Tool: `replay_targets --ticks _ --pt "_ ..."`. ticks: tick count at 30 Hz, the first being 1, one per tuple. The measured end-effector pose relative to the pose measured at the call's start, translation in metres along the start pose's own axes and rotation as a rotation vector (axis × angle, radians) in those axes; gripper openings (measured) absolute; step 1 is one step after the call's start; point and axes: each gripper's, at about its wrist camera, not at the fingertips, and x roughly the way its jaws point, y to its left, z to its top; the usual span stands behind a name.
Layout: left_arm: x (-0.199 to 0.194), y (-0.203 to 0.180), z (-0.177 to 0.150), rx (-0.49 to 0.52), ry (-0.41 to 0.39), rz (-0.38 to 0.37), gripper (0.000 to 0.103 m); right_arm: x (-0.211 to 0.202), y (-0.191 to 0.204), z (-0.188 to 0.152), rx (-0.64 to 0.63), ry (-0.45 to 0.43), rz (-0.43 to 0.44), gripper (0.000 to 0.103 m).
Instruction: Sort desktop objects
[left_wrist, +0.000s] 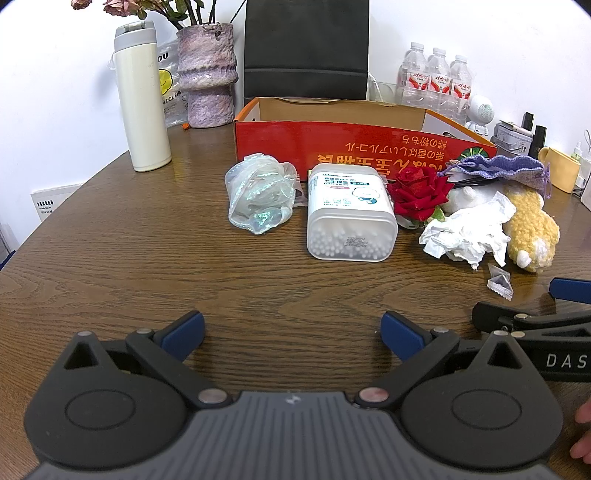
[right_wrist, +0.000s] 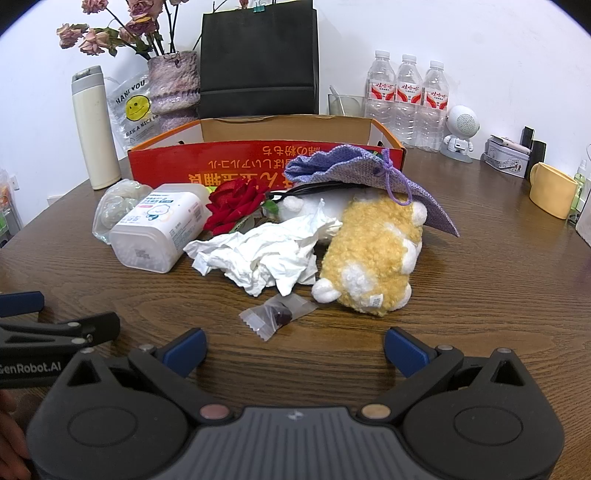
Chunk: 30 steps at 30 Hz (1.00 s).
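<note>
Grippers both spread wide, nothing between the pads: left gripper (left_wrist: 291, 334) and right gripper (right_wrist: 295, 349) hover low over the wooden table (left_wrist: 110, 240). Clutter sits in a row before the red cardboard box (left_wrist: 354, 142): iridescent plastic bag (left_wrist: 260, 199), cotton swab tub (left_wrist: 349, 218) on its side, red rose (right_wrist: 236, 203), crumpled tissue (right_wrist: 266, 254), yellow plush toy (right_wrist: 376, 254) under a purple drawstring pouch (right_wrist: 354, 173). Nearest the right gripper lies a clear wrapper (right_wrist: 277, 314), dark contents, possibly a candy.
</note>
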Motion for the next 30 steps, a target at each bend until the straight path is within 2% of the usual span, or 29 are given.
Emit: replay_targets --ticks 30 --pt "-0.0011 -0.0010 -0.0008 0.001 0.000 -0.001 0.103 -0.0005 -0.0002 -0.0010 0.003 0.014 0.000 0.103"
